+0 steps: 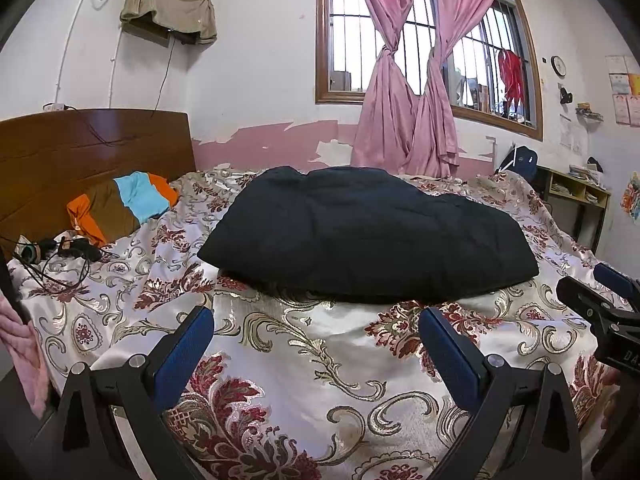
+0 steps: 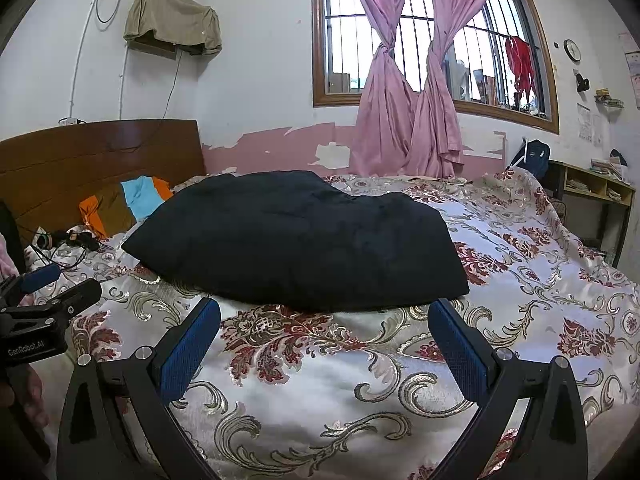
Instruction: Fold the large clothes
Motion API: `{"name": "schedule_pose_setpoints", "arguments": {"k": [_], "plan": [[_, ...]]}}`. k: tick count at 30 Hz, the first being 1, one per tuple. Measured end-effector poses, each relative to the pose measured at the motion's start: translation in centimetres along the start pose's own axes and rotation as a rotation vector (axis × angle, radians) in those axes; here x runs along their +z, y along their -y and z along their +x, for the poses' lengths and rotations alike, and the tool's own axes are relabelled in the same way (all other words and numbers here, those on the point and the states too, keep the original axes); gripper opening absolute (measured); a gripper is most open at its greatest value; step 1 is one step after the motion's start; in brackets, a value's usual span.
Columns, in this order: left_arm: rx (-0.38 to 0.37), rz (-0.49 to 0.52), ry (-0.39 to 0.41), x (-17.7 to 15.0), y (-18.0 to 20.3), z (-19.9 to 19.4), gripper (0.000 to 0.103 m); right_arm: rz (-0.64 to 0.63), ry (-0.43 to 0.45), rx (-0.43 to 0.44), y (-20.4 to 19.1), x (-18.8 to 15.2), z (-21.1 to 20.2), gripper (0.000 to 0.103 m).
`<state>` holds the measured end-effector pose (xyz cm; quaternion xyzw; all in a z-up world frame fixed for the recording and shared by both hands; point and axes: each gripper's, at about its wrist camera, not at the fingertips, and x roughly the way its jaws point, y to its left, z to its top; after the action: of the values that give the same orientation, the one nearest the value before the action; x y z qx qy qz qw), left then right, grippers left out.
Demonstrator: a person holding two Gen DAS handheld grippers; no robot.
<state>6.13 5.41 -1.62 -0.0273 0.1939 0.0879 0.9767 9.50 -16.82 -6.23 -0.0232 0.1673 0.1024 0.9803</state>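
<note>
Left wrist view is showing the bed (image 1: 320, 360) with its flowered cover, and on it the black garment (image 1: 368, 236) is lying as a thick, bulky bundle (it is looking already folded over at least once, though I cannot tell how many layers). I am judging that the step in hand is between folds: nothing is being gripped. The next move is calling for both grippers to go forward to the near edge of the garment and take it at two corners. The left gripper (image 1: 316, 332) is standing wide open and empty, just short of that near edge, not touching. The right gripper (image 2: 324, 324) is also spread wide, empty, near the same edge.
</note>
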Motion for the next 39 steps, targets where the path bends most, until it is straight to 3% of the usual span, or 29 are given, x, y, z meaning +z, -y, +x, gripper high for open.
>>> {"name": "schedule_pose_setpoints", "arguments": {"k": [39], "plan": [[0.001, 0.005, 0.006, -0.14, 0.21, -0.14, 0.103, 0.004, -0.007, 0.002, -0.1, -0.04, 0.09, 0.102]]}}
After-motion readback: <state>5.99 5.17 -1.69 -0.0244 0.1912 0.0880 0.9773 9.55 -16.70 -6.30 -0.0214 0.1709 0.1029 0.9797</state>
